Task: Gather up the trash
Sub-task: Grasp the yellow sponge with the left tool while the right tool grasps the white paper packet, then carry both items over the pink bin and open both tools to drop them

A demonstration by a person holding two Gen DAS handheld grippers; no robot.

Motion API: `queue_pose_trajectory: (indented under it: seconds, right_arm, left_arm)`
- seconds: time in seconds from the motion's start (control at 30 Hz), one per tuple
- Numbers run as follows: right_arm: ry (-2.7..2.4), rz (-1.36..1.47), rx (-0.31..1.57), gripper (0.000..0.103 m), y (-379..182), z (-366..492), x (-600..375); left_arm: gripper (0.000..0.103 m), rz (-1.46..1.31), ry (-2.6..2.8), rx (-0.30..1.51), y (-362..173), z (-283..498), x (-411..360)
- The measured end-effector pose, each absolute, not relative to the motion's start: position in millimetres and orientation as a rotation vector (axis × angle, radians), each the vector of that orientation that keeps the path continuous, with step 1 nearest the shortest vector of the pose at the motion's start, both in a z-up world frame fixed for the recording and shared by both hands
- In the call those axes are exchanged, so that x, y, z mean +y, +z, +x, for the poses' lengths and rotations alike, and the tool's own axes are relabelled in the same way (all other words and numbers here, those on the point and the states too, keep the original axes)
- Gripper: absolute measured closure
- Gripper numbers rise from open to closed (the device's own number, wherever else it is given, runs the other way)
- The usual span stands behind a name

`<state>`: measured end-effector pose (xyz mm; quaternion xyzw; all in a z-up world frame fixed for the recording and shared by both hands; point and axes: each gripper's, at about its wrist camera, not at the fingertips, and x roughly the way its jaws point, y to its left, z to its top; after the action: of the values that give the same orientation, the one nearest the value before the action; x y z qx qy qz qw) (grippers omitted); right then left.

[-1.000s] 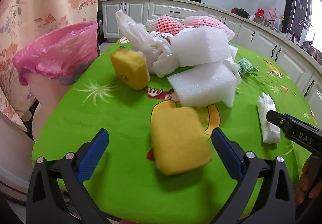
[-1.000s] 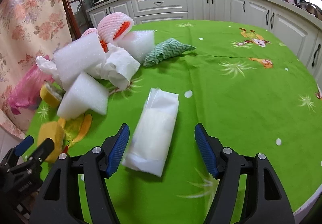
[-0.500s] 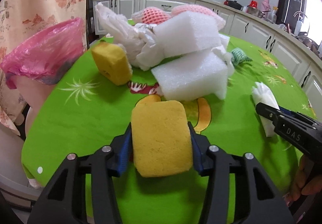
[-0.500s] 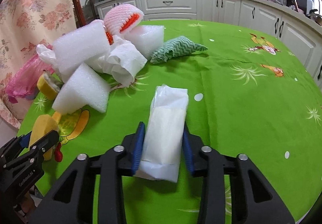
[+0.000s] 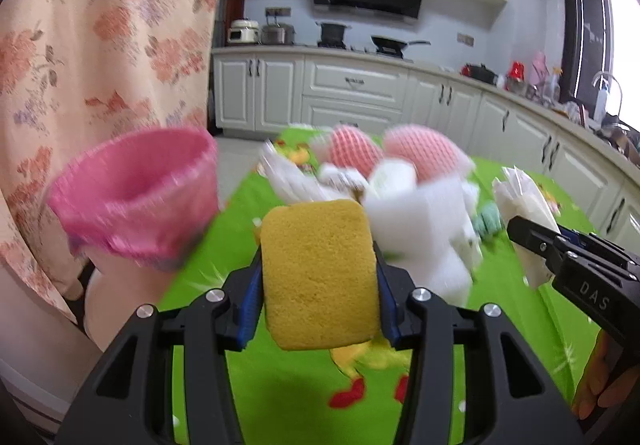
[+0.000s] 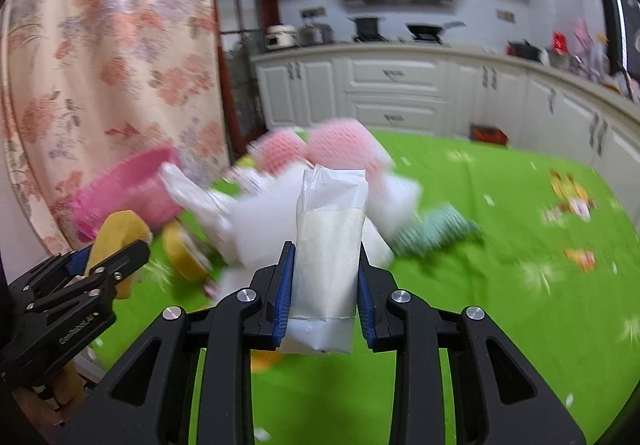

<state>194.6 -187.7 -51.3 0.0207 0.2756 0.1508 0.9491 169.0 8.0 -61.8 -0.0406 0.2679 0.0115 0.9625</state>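
My left gripper (image 5: pixel 318 277) is shut on a yellow sponge (image 5: pixel 318 273) and holds it above the green table (image 5: pixel 280 397). A bin lined with a pink bag (image 5: pixel 136 201) stands at the table's left edge, ahead and left of the sponge; it also shows in the right wrist view (image 6: pixel 128 189). My right gripper (image 6: pixel 324 281) is shut on a white tissue packet (image 6: pixel 328 257), lifted off the table. The left gripper with its sponge (image 6: pixel 116 233) shows at the left of the right wrist view. The right gripper and packet (image 5: pixel 520 205) show at the right of the left wrist view.
A pile of trash lies mid-table: white foam blocks (image 5: pixel 420 221), pink foam fruit nets (image 5: pixel 416 149), a white plastic bag (image 6: pixel 192 197), a second yellow sponge (image 6: pixel 184 249) and a green cloth (image 6: pixel 432 229). A floral curtain (image 5: pixel 100 45) hangs on the left. Kitchen cabinets (image 5: pixel 352 89) stand behind.
Both grippers closed on their items, the left on the sponge and the right on the tissue packet. Both have since lifted off the table and tilted up, toward the pink bin.
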Motion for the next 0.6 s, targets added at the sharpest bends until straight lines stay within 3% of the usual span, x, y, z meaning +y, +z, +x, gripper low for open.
queue_pose_trajectory:
  seconds: [0.6]
  right_arm:
    - [0.643, -0.046, 0.462, 0.074, -4, 249, -32]
  left_arm:
    - [0.057, -0.142, 0.258, 0.422, -7, 202, 160]
